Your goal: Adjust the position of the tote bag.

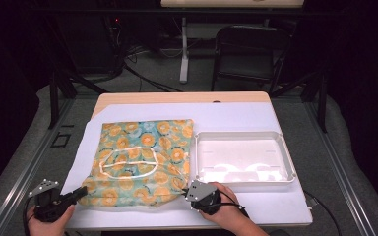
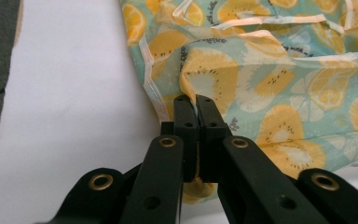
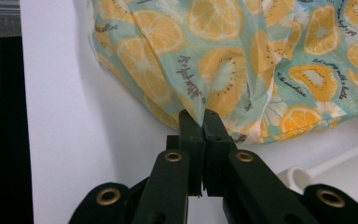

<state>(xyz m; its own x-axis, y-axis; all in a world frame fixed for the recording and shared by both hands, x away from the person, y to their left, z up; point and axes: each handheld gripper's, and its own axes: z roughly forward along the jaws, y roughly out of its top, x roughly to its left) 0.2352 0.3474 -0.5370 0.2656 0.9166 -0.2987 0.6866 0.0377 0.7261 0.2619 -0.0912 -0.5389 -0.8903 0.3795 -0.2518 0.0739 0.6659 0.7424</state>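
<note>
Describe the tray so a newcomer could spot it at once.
On the white-covered table, look at the right half, beside the fruit-print bag. The tray is a shallow white rectangular dish with raised walls, lying empty. It is plain and rigid, unlike the soft patterned bag.

Cloth [image 1: 140, 162]: citrus-print, teal and orange, crumpled flat on my bench, left of the tray.
Near corners: pinched, slightly lifted.

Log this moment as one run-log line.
left gripper: shut on fruit-print bag near-left corner | right gripper: shut on bag near-right corner | white tray: empty, right of bag
</note>
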